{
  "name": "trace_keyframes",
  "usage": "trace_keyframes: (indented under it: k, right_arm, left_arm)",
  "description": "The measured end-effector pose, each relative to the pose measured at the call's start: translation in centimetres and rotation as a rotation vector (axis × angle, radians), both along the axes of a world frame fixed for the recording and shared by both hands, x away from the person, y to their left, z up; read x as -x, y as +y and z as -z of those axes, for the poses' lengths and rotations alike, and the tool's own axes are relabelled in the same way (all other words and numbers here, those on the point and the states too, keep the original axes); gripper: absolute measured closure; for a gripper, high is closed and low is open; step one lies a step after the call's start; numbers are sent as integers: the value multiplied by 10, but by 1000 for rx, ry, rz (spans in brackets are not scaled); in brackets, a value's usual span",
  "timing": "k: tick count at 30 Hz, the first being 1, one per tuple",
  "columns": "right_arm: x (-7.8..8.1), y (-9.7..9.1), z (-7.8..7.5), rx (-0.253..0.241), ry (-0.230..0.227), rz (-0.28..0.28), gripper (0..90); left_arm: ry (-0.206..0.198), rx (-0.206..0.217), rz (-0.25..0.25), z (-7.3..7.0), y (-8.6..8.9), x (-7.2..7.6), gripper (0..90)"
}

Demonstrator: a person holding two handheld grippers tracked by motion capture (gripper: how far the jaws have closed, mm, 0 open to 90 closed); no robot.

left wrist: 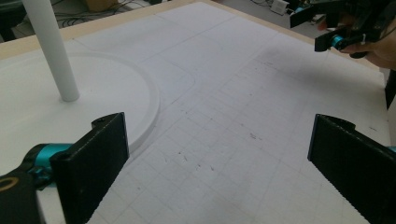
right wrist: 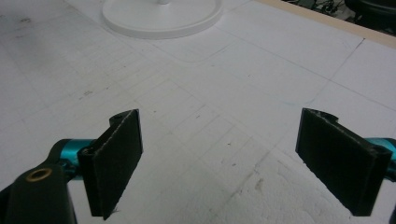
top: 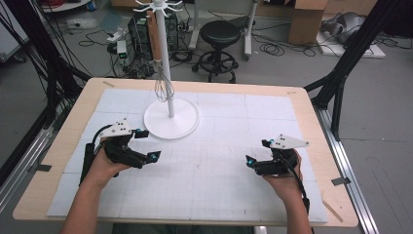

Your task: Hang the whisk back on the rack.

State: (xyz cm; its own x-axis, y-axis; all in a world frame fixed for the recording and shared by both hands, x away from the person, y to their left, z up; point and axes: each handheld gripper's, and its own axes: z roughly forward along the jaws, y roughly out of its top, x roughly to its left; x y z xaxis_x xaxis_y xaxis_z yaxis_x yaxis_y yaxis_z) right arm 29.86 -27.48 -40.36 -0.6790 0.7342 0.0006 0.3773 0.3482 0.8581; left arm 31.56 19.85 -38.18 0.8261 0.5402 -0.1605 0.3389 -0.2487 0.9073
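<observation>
From the high view, a wooden tabletop [top: 311, 117] carries a white gridded mat [top: 209, 165]; beyond it lie grey floor, cables, a black stool [top: 220, 36] and cardboard boxes. A white stand [top: 171, 114] with a round base sits at mid-left of the mat, a wire whisk [top: 161, 87] hanging beside its pole. The left tool [top: 146, 145] and right tool [top: 257, 152] are held low, well apart.

In the left gripper view, its jaws gape wide, holding nothing, the stand's base [left wrist: 93, 107] just ahead.

In the right gripper view, its jaws stand equally wide and empty over scuffed mat. No writing is legible.
</observation>
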Motion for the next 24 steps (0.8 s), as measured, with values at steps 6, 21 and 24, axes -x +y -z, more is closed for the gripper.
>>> trace_keyframes:
  k: [6,21,24]
  right_arm:
    - [0,1,0,2,6,-1,134]
    - [-1,2,1,11,8,-10,134]
    - [-1,2,1,10,5,-10,134]
  left_arm:
    - [14,4,1,3,2,-2,59]
    - [14,7,-19,5,4,-2,59]
    - [16,3,-22,6,3,-2,59]
